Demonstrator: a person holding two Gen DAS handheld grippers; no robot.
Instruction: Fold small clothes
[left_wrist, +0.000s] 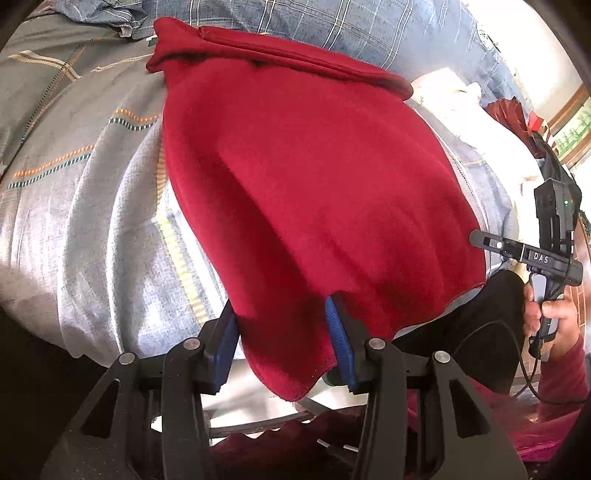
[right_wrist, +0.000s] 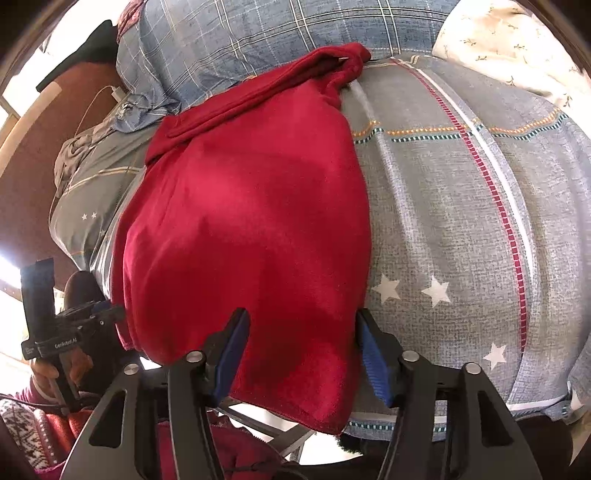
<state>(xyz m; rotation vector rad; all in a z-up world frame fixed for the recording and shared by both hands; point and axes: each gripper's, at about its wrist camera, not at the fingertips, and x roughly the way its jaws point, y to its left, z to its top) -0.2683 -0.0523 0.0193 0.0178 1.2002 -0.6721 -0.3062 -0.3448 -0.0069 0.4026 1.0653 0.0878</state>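
Note:
A red fleece garment (left_wrist: 303, 177) lies spread on the bed, its far end folded over near the pillows, its near hem hanging over the bed's edge. It also shows in the right wrist view (right_wrist: 251, 229). My left gripper (left_wrist: 282, 332) is open, its blue pads on either side of the near left hem corner. My right gripper (right_wrist: 301, 350) is open, its pads standing either side of the near right hem corner. Each gripper shows in the other's view: the right gripper (left_wrist: 480, 238) and the left gripper (right_wrist: 110, 312).
The bed has a grey-blue striped sheet (right_wrist: 461, 221) with white stars. Blue plaid pillows (right_wrist: 295, 33) lie at the far end, with a white floral pillow (right_wrist: 517, 48) at the far right. A white charger and cable (right_wrist: 116, 94) lie by the pillows.

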